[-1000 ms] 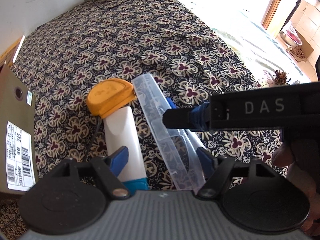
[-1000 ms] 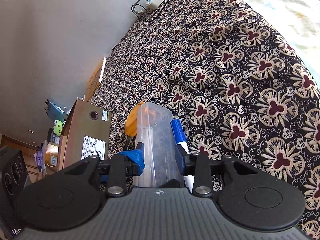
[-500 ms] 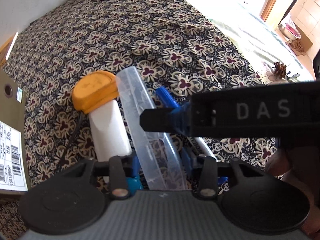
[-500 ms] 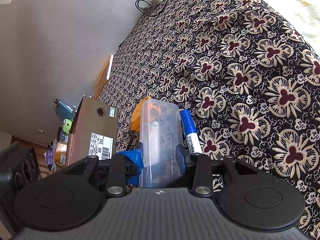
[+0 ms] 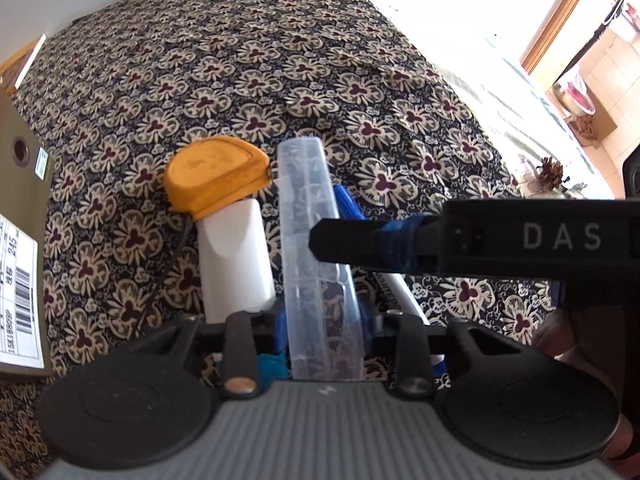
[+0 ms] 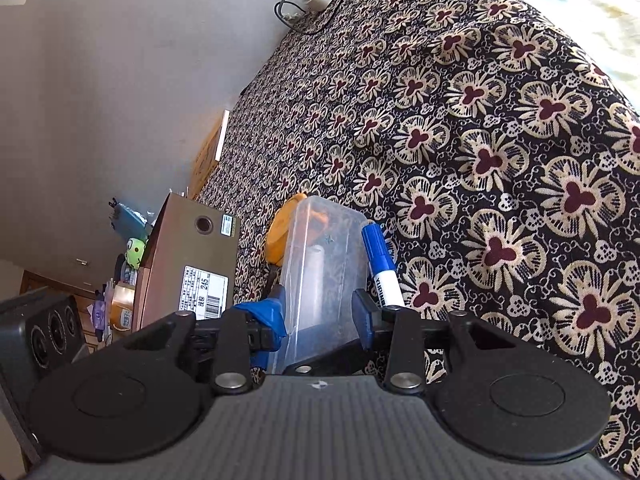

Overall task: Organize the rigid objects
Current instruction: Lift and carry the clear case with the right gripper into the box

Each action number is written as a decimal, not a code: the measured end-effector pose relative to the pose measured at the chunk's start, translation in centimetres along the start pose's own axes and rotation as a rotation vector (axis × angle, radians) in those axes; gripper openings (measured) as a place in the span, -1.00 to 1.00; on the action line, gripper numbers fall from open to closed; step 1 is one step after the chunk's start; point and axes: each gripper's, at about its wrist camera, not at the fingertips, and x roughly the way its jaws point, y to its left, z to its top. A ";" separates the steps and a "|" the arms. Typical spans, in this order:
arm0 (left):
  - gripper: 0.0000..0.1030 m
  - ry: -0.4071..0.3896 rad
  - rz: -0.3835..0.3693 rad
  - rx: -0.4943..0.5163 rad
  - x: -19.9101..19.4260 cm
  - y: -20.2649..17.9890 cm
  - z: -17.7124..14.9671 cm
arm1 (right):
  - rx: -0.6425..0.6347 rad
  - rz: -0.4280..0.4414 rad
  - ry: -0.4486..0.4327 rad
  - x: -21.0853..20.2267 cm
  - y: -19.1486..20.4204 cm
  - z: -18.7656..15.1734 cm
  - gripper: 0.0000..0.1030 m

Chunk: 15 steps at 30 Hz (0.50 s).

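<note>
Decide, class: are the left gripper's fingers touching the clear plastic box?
Touching. In the left wrist view, the left gripper has both blue pads pressed against the sides of the clear plastic box, no gap showing.

A long clear plastic box (image 5: 310, 240) is clamped on edge between the fingers of the left gripper (image 5: 324, 320) and, farther along, of the right gripper (image 6: 320, 312); it stretches away from both. To its left, just beside the left gripper, a white bottle (image 5: 236, 260) is laid with its far end against an orange tape measure (image 5: 216, 176). To its right a blue-capped white marker (image 6: 382, 264) is laid alongside on the patterned bed cover.
</note>
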 end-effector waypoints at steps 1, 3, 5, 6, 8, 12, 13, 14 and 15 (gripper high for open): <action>-0.40 -0.003 -0.011 -0.010 -0.1 0.3 0.0 | 0.005 0.001 -0.001 0.0 0.0 0.0 -0.59; -0.41 -0.003 -0.031 -0.026 -0.2 0.6 -0.2 | 0.007 0.002 0.000 0.0 0.1 -0.1 -0.58; -0.41 -0.008 -0.046 -0.040 -0.4 0.8 -0.3 | 0.001 -0.001 0.000 0.0 0.4 -0.4 -0.57; -0.41 -0.015 -0.050 -0.044 -0.6 0.9 -0.4 | -0.004 0.001 -0.003 0.0 0.7 -0.6 -0.57; -0.41 -0.033 -0.054 -0.049 -1.3 1.0 -0.5 | -0.013 0.014 -0.010 -0.1 1.3 -0.9 -0.58; -0.41 -0.061 -0.049 -0.052 -2.3 1.1 -0.7 | -0.017 0.045 -0.021 0.0 2.1 -1.1 -0.58; -0.41 -0.066 -0.048 -0.054 -2.6 1.2 -0.8 | -0.017 0.052 -0.023 0.1 2.3 -1.2 -0.57; -0.42 -0.072 -0.045 -0.055 -2.9 1.3 -0.9 | -0.017 0.060 -0.024 0.1 2.5 -1.3 -0.57; -0.42 -0.080 -0.041 -0.054 -3.2 1.3 -1.1 | -0.016 0.070 -0.025 0.2 2.7 -1.4 -0.57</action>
